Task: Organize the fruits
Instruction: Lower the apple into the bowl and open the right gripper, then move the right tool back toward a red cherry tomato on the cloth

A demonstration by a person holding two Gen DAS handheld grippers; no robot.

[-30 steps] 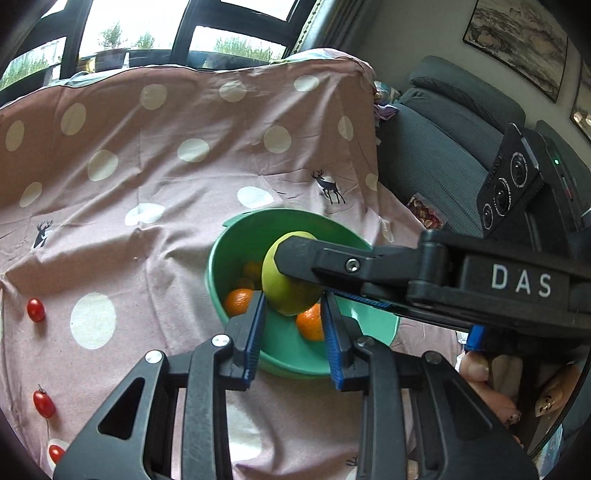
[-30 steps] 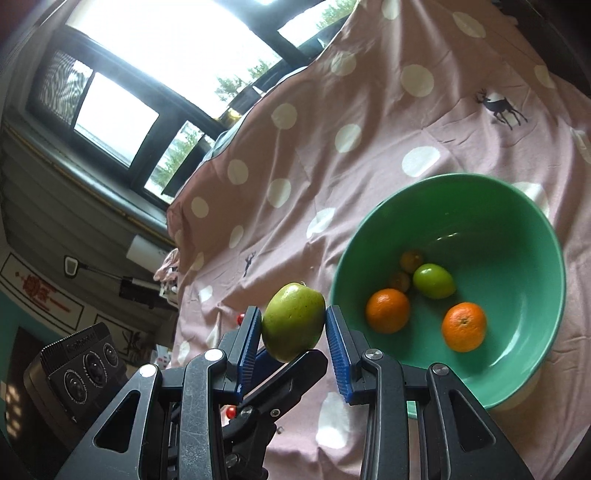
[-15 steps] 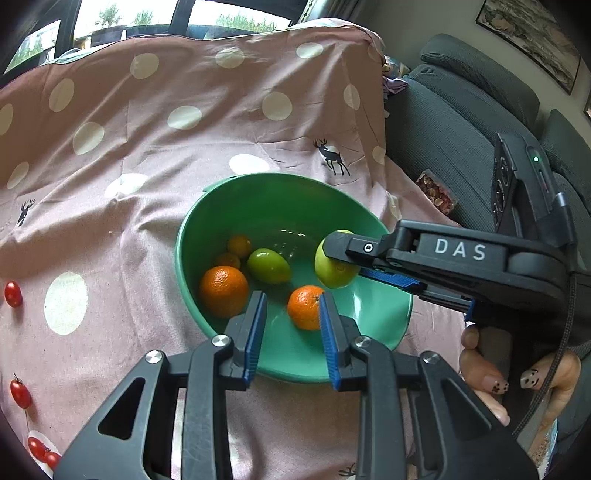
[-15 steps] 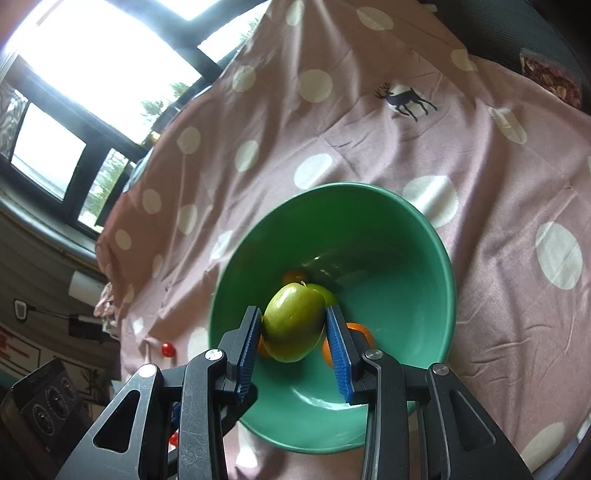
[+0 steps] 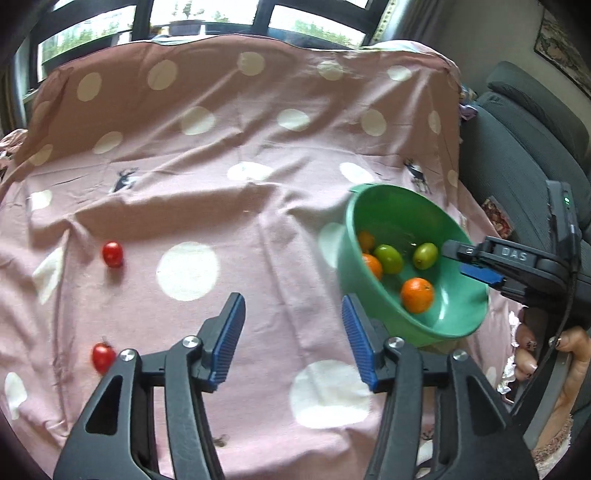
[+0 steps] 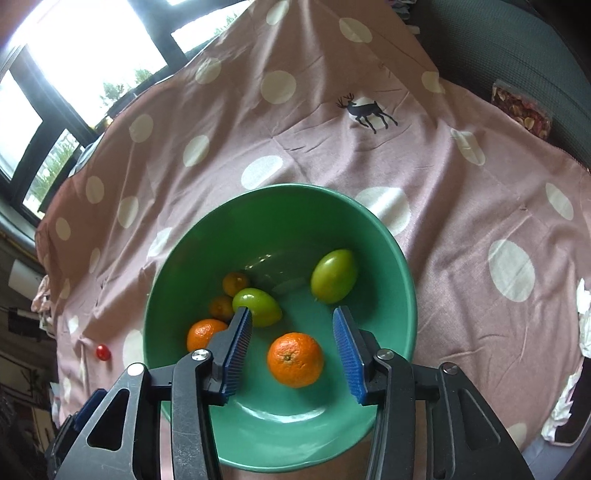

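Fruits sit gathered in the green bowl (image 6: 391,243), and the right gripper (image 6: 291,343) hangs right over it, jaws opening with nothing pressed between the blue pads. Just past its fingertips, down in the bowl, lies a big orange (image 6: 295,359). Beyond the right-hand fingertip rests a green fruit (image 6: 334,276), lying free against the bowl's far wall. Off the left-hand fingertip a second green fruit (image 6: 257,306) lies just beside the pad, with two small orange fruits (image 6: 235,283) behind it and another orange (image 6: 203,332) partly hidden by that finger. Farther out to the left, on the cloth, one cherry tomato (image 6: 103,352) shows well clear of the bowl.

Over to the left gripper (image 5: 293,332): jaws opening too, and only the pink polka-dot tablecloth (image 5: 207,192) is between them. It is held above bare cloth. The bowl (image 5: 384,195) stands just off its right fingertip, and the right gripper (image 5: 476,264) reaches in over the far rim from the right, held by the person's hand (image 5: 546,354). Off to the left of the left gripper, one cherry tomato (image 5: 112,253) lies ahead on the cloth and another (image 5: 103,357) sits just beside the left finger's base. Beyond the table, a grey sofa (image 5: 517,133) on the right and windows (image 5: 207,18) at the back.
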